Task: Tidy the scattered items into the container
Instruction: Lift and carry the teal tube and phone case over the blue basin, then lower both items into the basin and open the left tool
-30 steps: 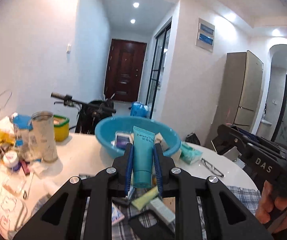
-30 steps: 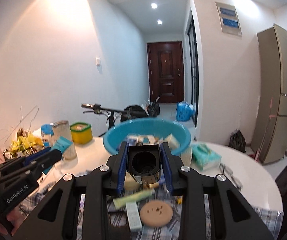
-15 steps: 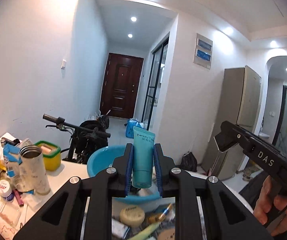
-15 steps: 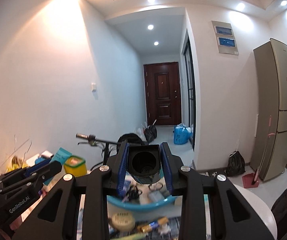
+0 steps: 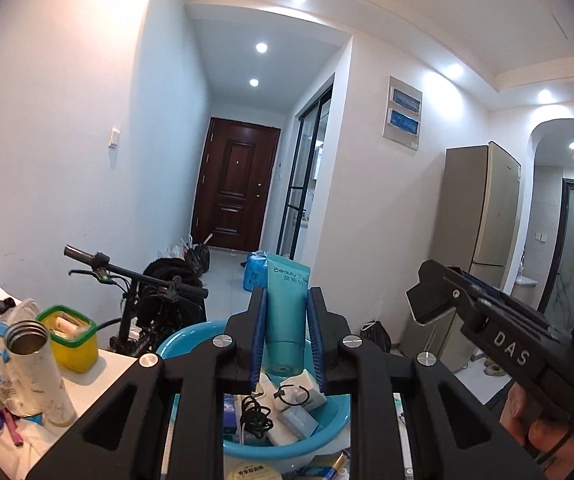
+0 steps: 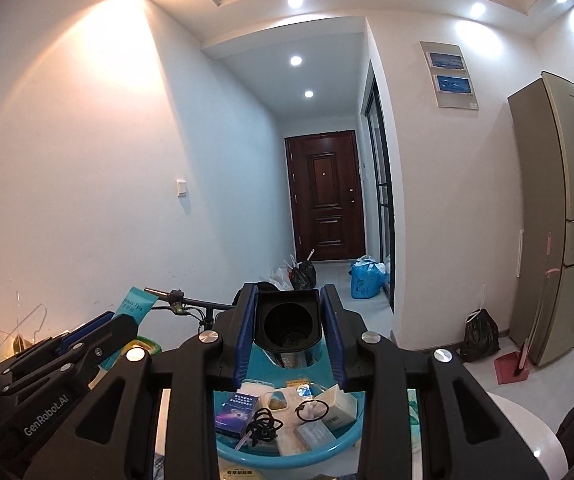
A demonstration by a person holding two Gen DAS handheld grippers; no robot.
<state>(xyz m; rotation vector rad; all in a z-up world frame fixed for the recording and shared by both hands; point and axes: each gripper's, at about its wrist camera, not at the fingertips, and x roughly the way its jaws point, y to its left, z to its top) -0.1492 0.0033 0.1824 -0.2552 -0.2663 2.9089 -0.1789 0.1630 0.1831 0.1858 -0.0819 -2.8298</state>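
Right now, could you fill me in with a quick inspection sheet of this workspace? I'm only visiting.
Surface: white table, crowded at its left.
Job's things: blue basin already holding small boxes and a black hair tie; teal tube and black cup held above it.
Clutter: steel flask, yellow tub, round tin.
Grippers: left gripper shut on the teal tube; right gripper shut on the black cup.
Cables: black coiled cord in the basin.
Surroundings: bicycle, brown door, fridge.
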